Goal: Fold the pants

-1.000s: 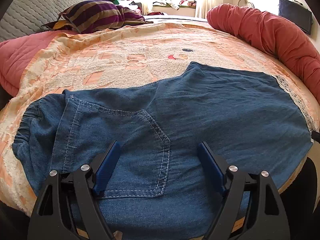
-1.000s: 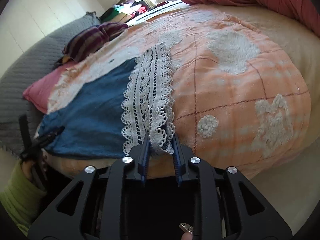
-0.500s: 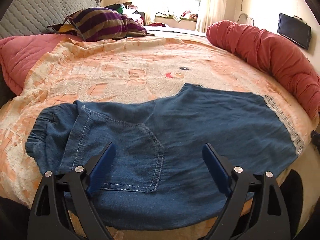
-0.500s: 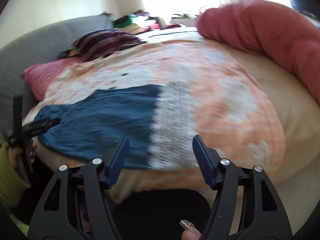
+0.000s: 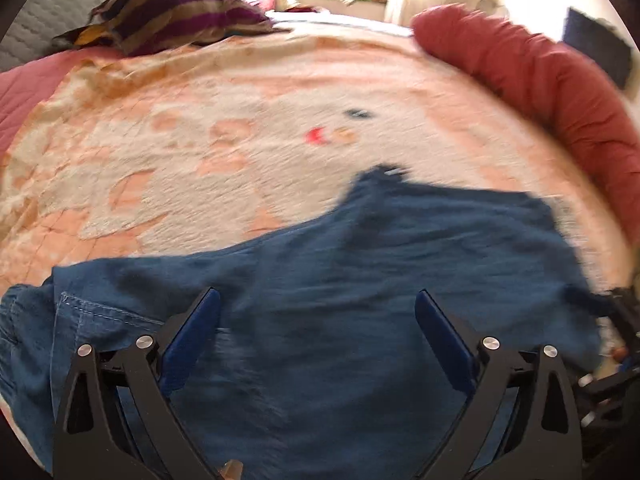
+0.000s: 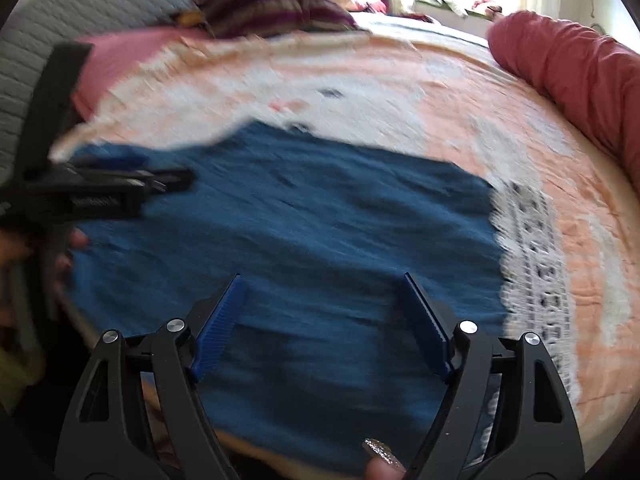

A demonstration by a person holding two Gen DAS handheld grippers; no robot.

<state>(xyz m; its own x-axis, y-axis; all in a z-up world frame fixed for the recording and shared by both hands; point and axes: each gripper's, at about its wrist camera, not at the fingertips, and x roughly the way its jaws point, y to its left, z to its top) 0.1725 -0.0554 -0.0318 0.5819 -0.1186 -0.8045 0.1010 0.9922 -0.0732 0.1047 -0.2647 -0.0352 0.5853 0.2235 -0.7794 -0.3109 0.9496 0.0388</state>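
Blue denim pants (image 5: 400, 248) lie flat along the near edge of the bed, with a white lace hem (image 6: 536, 264) at their right end. My left gripper (image 5: 316, 300) hangs over the middle of the denim, jaws wide and still opening, with nothing pinched. A stitched pocket edge (image 5: 100, 308) shows at its left. Over the leg part of the pants (image 6: 300, 220) my right gripper (image 6: 322, 280) is opening, its pads apart and clear of the cloth. The left gripper (image 6: 120, 188) also shows at the left of the right wrist view. Both views are motion-blurred.
An orange and white bedspread (image 5: 220, 152) covers the bed. A rolled red blanket (image 5: 540, 80) runs along the right side. A striped purple pillow (image 5: 172, 16) and a grey headboard (image 6: 100, 12) are at the far end. A pink pillow (image 6: 116, 60) lies far left.
My right gripper let go of the lace hem, opened wide and swung left over the denim. My left gripper widened further and shifted right along the pants.
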